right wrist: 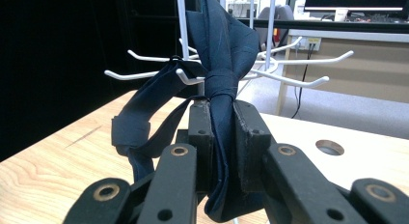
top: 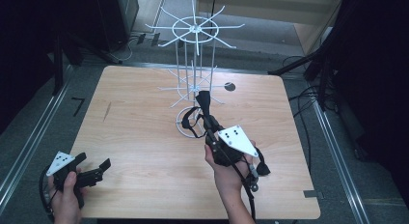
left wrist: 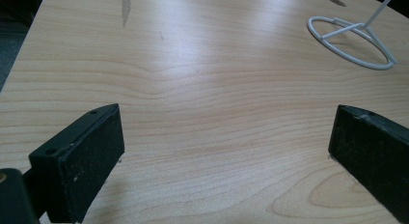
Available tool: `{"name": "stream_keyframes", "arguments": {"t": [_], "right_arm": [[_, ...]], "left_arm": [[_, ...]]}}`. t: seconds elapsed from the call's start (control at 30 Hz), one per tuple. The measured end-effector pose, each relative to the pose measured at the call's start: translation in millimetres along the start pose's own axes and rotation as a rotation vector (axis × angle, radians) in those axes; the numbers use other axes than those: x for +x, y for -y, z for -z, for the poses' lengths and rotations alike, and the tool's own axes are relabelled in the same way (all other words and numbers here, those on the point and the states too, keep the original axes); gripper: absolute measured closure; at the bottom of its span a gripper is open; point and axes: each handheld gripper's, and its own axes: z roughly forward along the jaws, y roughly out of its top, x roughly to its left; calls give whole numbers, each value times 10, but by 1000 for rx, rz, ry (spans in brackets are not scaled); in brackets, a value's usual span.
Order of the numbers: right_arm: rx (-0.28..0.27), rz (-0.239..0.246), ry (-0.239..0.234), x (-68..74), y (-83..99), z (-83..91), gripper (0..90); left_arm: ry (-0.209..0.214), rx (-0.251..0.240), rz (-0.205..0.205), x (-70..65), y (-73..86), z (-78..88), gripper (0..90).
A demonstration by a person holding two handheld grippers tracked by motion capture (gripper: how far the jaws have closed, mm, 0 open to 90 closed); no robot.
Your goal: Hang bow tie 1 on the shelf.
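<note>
A white wire rack with two tiers of hooks stands at the table's far middle on a ring base. My right gripper is shut on a dark navy necktie just below its knot and holds it up against the lower tier. In the right gripper view the jaws pinch the tie, and its neck loop hangs to the left by a hook. My left gripper stays open and empty at the near left corner, its jaws wide apart over bare wood.
The wooden table has a round hole right of the rack. The rack's base ring lies far right of the left gripper. Dark stands and cables surround the table. A desk with a monitor stands behind.
</note>
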Motion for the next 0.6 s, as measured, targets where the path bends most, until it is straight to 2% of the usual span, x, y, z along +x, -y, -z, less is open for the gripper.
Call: {"name": "stream_keyframes", "arguments": {"t": [0.43,0.6], "right_arm": [[26,-27,35,-33,44,-190,774],[38,-31,39,-38,64,-240,732]], "left_arm": [[1,-2,3,2,0,0,0],[2,-2,4,2,1,0,0]]}}
